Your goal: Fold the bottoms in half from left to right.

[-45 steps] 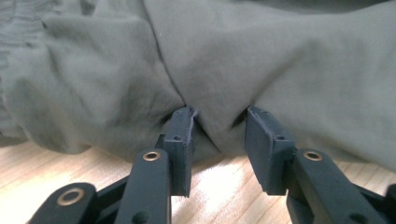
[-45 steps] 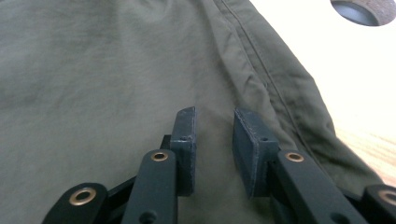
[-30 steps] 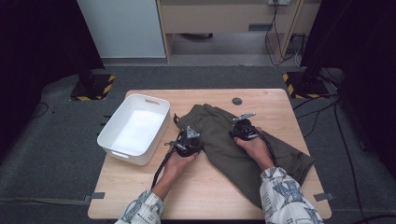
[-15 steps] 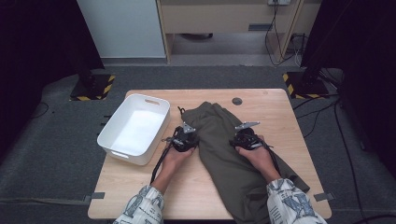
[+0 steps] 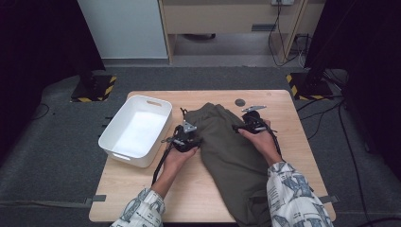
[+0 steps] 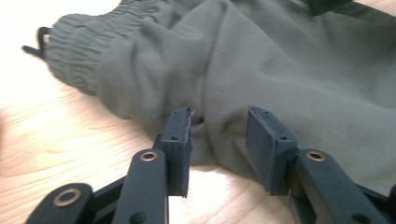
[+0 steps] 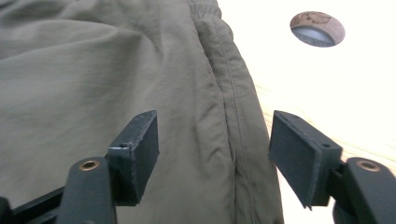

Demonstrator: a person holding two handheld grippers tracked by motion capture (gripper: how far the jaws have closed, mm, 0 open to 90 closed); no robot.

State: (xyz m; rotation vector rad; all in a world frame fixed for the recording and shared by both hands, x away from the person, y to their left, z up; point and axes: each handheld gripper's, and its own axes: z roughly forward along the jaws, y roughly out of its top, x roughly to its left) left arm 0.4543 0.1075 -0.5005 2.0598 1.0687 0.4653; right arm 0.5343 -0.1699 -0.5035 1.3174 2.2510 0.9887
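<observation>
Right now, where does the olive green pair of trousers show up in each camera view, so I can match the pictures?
High view: the olive trousers lie mid-table, running to the near edge, right of the white tub.
Left gripper view: the trousers spread across the upper part; the elastic waistband is upper left.
Right gripper view: they cover the left and centre.
Shared landmark: the waistband, at the far end in the high view.

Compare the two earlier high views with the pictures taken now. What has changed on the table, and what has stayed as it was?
The olive trousers, crumpled and slanted a second ago, now lie straighter, running toward the near edge. Both pairs of jaws have just been opening: the left gripper and the right gripper stand open over the cloth, no longer pinching it. The white bin, the table and the round hole are unchanged.
</observation>
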